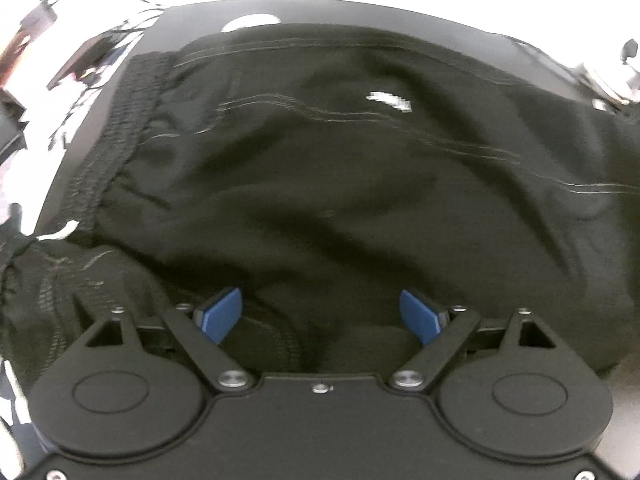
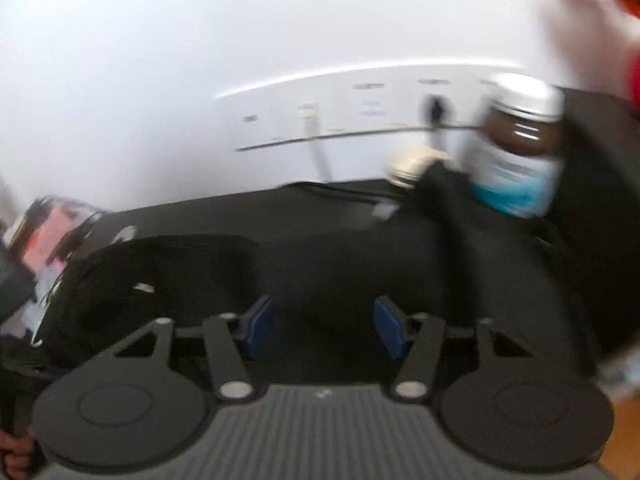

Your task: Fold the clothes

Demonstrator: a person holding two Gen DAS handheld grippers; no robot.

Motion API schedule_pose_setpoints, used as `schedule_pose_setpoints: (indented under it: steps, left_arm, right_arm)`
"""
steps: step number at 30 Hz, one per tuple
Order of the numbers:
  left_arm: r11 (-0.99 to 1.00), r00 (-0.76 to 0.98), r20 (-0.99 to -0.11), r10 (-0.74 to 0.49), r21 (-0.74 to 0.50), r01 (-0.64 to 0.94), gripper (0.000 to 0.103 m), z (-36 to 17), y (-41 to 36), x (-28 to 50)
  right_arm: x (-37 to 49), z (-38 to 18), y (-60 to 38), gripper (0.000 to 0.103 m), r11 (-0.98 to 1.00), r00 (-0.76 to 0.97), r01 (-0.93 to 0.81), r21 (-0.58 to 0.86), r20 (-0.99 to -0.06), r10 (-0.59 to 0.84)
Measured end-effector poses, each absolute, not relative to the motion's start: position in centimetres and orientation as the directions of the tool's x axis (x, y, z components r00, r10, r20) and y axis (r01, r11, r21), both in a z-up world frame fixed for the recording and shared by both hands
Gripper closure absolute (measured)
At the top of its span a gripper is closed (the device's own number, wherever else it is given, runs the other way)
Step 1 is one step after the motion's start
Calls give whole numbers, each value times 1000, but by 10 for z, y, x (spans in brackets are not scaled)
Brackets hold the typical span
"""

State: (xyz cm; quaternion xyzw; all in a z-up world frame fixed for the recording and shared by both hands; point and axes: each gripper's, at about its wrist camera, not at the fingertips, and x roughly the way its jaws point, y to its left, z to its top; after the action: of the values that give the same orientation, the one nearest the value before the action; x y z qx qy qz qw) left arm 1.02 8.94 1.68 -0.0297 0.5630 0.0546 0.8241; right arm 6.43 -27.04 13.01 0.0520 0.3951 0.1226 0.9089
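honestly both the left gripper (image 1: 320,314) and right gripper (image 2: 324,330) have fingers spread apart over the black shorts (image 1: 340,184) on the desk (image 2: 240,212), so a shallow pinch might grab one layer and skew the fold.

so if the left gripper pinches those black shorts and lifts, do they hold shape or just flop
Probably flop: the black shorts lie in soft wrinkles and sagging folds. They look thin, so likely light. The gathered waistband seems thicker and may give the open left gripper a firmer hold.
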Motion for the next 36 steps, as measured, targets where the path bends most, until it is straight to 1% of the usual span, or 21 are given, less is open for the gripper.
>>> schedule_pose_setpoints:
  steps: [3, 4, 5, 6, 8, 9, 10, 13, 14, 17, 18, 21, 25, 28, 31, 36]
  left_arm:
    - [988, 356, -932, 67, 11, -155, 13, 14, 102, 8]
    - [988, 359, -931, 70, 14, -155, 12, 14, 104, 5]
    - [988, 358, -931, 73, 19, -153, 12, 14, 105, 5]
    - [989, 357, -931, 77, 25, -147, 12, 14, 105, 5]
    - [990, 357, -930, 84, 38, -135, 12, 13, 105, 5]
    - [991, 357, -930, 88, 45, -128, 11, 12, 106, 5]
    - [991, 357, -930, 92, 51, -122, 10, 12, 106, 5]
    - [990, 355, -930, 98, 54, -132, 7, 10, 111, 8]
    - [989, 353, -930, 101, 55, -139, 7, 10, 110, 9]
    - [988, 344, -933, 103, 55, -145, 5, 10, 112, 11]
    - [988, 343, -934, 103, 56, -145, 5, 10, 111, 9]
    - [987, 338, -935, 105, 56, -153, 5, 10, 114, 10]
    - [983, 331, -937, 112, 55, -176, 3, 10, 118, 8]
    - [980, 316, -942, 112, 51, -194, 3, 11, 121, 7]
    - [977, 311, -944, 111, 46, -208, 3, 12, 123, 4]
    - [975, 309, -944, 114, 46, -218, 1, 14, 123, 1]
  right_arm:
    - [109, 114, -239, 48, 957, 632, -237, 168, -722, 283]
    - [123, 106, -234, 48, 955, 608, -242, 173, -740, 288]
    - [137, 97, -229, 49, 954, 579, -240, 180, -762, 290]
    - [152, 83, -226, 51, 960, 521, -203, 193, -809, 273]
    - [179, 58, -219, 49, 970, 407, -132, 205, -881, 241]
    - [183, 53, -214, 50, 974, 422, -125, 188, -879, 224]
    - [183, 55, -208, 51, 979, 473, -139, 148, -859, 197]
    - [194, 49, -193, 51, 993, 539, -116, 31, -838, 89]
    - [196, 47, -194, 50, 996, 552, -86, 22, -831, 66]
    - [191, 47, -196, 50, 997, 552, -62, 40, -831, 68]
    - [186, 47, -194, 49, 996, 545, -84, 27, -835, 69]
    - [163, 44, -193, 37, 991, 560, -133, -30, -827, 51]
    - [137, 44, -202, 35, 989, 587, -145, -4, -805, 83]
    - [124, 45, -194, 34, 995, 618, -103, -6, -784, 59]
    - [115, 45, -184, 28, 998, 620, -68, -2, -783, 41]
    - [105, 46, -181, 27, 999, 626, -39, 0, -780, 25]
